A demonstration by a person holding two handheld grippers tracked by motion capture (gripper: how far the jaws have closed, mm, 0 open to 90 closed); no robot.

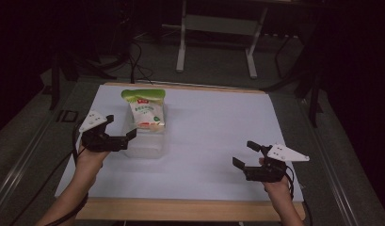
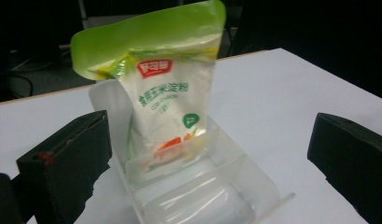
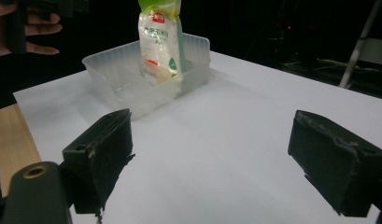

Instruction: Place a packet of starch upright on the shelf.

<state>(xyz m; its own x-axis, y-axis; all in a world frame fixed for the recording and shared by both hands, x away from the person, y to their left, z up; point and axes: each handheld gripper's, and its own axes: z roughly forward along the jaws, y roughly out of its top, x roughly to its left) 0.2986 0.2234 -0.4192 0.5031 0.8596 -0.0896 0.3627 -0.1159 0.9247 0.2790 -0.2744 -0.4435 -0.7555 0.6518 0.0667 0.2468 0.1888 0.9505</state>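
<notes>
A white pouch with a green top [image 1: 145, 109] [image 2: 167, 100] [image 3: 159, 39] stands upright at the far end of a clear plastic tub [image 1: 148, 143] [image 2: 226, 186] [image 3: 114, 79] on the white table top. My left gripper [image 1: 120, 128] [image 2: 212, 168] hovers at the tub's near left side, open, its jaws set wide on either side of the tub with nothing held. My right gripper [image 1: 246, 154] [image 3: 226, 158] sits open above bare table near the front right, well away from the tub.
The white table sheet [image 1: 213, 127] lies on a wooden board whose front edge [image 1: 190, 209] runs along the bottom. A white frame stand [image 1: 216, 28] and cables sit on the dark floor beyond the table. A hand [image 3: 32, 30] holds the left gripper at the right gripper view's top left.
</notes>
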